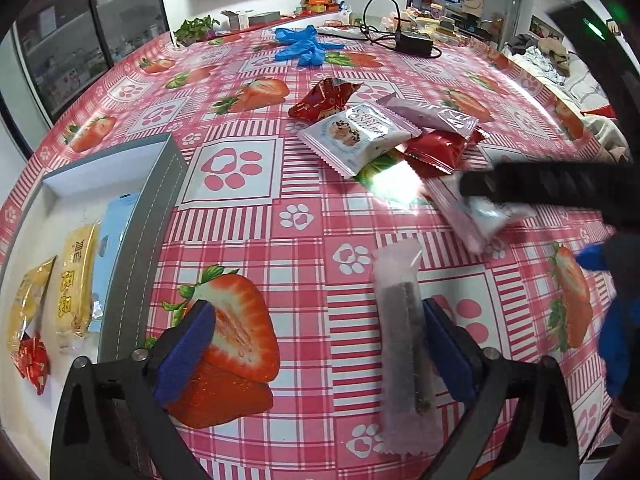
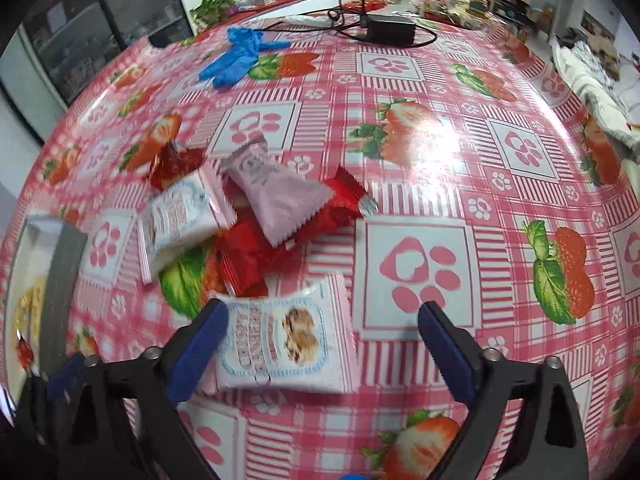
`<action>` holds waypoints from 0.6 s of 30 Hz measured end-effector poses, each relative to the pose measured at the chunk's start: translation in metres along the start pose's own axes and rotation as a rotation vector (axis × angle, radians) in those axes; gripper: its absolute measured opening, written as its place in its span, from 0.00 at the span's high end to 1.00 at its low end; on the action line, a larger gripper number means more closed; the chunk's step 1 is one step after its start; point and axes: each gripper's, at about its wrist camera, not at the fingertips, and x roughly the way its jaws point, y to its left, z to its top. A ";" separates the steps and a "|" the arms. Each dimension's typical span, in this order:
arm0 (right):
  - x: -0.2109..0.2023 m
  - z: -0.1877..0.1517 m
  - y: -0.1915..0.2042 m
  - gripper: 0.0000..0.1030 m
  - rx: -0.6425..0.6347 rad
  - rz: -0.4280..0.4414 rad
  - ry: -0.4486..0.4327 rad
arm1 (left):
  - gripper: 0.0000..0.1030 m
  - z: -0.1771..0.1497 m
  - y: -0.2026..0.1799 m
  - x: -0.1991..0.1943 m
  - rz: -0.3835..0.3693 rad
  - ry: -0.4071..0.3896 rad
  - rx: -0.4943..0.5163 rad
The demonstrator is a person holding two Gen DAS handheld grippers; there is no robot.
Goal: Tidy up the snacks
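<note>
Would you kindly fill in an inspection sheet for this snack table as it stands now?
Surface: strawberry-print tablecloth, glare patch.
Job's things: grey tray holding yellow packets; loose snack pile; clear-wrapped bar; white cookie packet.
Clutter: blue gloves.
Grippers: left gripper open, bar beside one finger; right gripper open over the cookie packet.
Cables: black adapter and cord.
Surroundings: screen, shelves, a person far off.

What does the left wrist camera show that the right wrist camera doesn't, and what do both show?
Only the left wrist view shows the long clear-wrapped bar beside its open gripper. Only the right wrist view shows a white cookie packet between its own open gripper, pads off it. Both show the snack pile, the blue gloves and the grey box with yellow packets.
</note>
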 end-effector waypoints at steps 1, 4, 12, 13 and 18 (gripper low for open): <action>-0.001 -0.006 -0.001 0.06 -0.031 0.004 0.007 | 0.01 0.000 -0.001 0.000 0.002 -0.009 0.003; -0.004 -0.029 -0.009 0.06 -0.121 -0.016 0.044 | 0.01 -0.001 -0.001 0.000 0.002 -0.017 -0.002; -0.035 -0.068 -0.077 0.03 -0.079 -0.058 0.033 | 0.01 -0.006 -0.001 -0.002 0.010 -0.054 -0.018; -0.040 -0.070 -0.089 0.03 -0.032 -0.045 0.030 | 0.00 -0.006 -0.001 -0.002 0.009 -0.053 -0.019; -0.045 -0.070 -0.108 0.03 0.121 0.022 0.040 | 0.00 -0.005 -0.001 -0.002 0.009 -0.053 -0.019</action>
